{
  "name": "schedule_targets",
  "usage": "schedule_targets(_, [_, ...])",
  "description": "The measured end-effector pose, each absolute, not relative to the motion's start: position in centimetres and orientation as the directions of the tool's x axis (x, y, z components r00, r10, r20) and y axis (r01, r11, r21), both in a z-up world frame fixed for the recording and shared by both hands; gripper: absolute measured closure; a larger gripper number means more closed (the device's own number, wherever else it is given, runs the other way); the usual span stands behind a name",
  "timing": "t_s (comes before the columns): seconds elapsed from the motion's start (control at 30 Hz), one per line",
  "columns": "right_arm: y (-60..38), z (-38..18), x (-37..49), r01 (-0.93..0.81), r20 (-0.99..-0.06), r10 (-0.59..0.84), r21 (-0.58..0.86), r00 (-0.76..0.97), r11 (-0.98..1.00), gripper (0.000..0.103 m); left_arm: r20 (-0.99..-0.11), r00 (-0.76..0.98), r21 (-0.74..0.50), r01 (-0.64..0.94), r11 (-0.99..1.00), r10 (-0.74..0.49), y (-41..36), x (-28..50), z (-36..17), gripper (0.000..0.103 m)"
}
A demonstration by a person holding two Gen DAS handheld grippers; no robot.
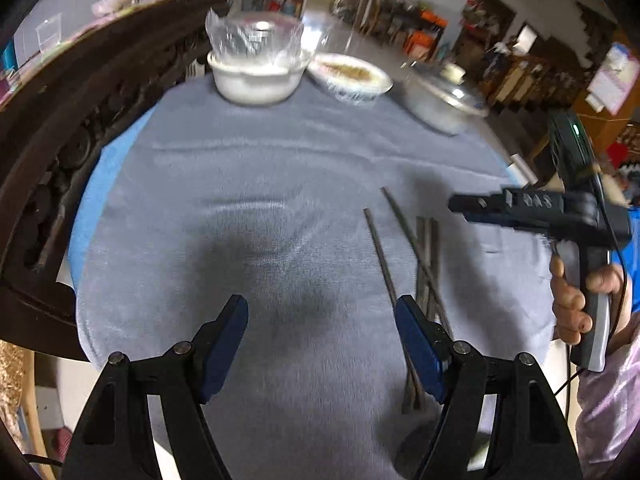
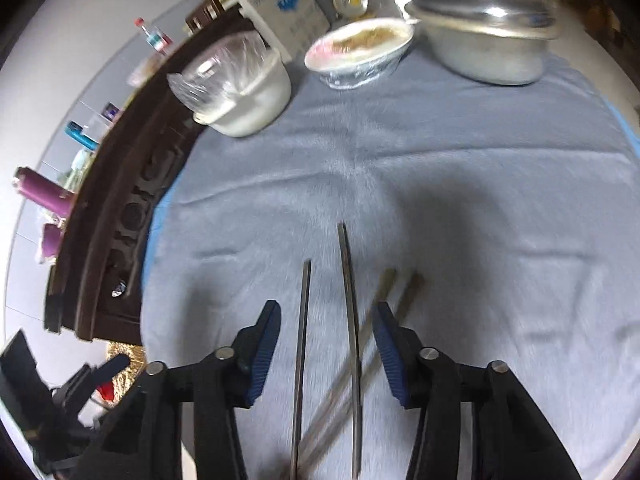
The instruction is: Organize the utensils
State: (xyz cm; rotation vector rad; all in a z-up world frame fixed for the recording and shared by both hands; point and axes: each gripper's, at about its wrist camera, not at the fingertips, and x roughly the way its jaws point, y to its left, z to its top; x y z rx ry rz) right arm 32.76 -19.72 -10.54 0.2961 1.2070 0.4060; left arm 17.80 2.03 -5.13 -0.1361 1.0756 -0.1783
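Both jaws open over chopsticks (image 2: pixel 348 320); bowls (image 2: pixel 248 92), pot (image 2: pixel 488 48) well beyond

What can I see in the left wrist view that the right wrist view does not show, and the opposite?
Only the left wrist view shows the right gripper from outside, held by a hand. Only the right wrist view shows the purple bottle and the white box. Both show the chopsticks on the grey cloth, the white bowl and the metal pot.
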Motion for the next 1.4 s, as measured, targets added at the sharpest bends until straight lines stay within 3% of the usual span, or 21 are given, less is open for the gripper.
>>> schedule_targets(0.07, [-18.6, -12.2, 35.0, -0.147, -0.860, 0.440, 0.415, 0.258, 0.898, 0.066, -0.874, 0.442, -0.190, 0.070, 0.979, -0.201, 1.5, 18.8, -5.9, 0.026])
schedule_targets(0.27, [-16.9, -15.2, 38.4, -0.138, -0.886, 0.415, 0.393, 0.209, 0.909, 0.073, -0.893, 0.414, -0.169, 0.058, 0.984, -0.178, 1.1, 20.7, -7.3, 0.026])
schedule_targets(0.37, [-15.9, -16.1, 39.1, -0.141, -0.912, 0.356, 0.332, 0.202, 0.932, 0.076, -0.893, 0.409, -0.177, 0.060, 0.982, -0.186, 0.8, 21.4, -7.6, 0.034])
schedule_targets(0.53, [-15.0, -16.8, 39.4, -0.156, -0.928, 0.289, 0.257, 0.237, 0.954, 0.095, -0.889, 0.406, -0.201, 0.071, 0.977, -0.212, 0.0, 22.3, -7.9, 0.041])
schedule_targets(0.63, [-15.3, -16.8, 39.0, -0.162, -0.917, 0.300, 0.264, 0.262, 0.951, 0.096, -0.888, 0.400, -0.214, 0.078, 0.974, -0.228, -0.6, 22.7, -7.9, 0.047])
schedule_targets(1.2, [-23.4, -12.0, 31.7, -0.099, -0.802, 0.415, 0.415, 0.431, 0.905, 0.096, -0.925, 0.292, -0.234, 0.062, 0.970, -0.242, -6.0, 29.1, -11.7, 0.048])
schedule_targets(1.3, [-24.3, -11.8, 30.2, -0.095, -0.794, 0.422, 0.426, 0.437, 0.900, 0.096, -0.941, 0.241, -0.233, 0.042, 0.972, -0.236, -6.6, 30.3, -12.9, 0.066])
schedule_targets(1.4, [-25.0, -11.8, 29.3, -0.087, -0.788, 0.430, 0.439, 0.441, 0.894, 0.096, -0.948, 0.207, -0.242, 0.025, 0.970, -0.242, -6.7, 30.8, -13.9, 0.074])
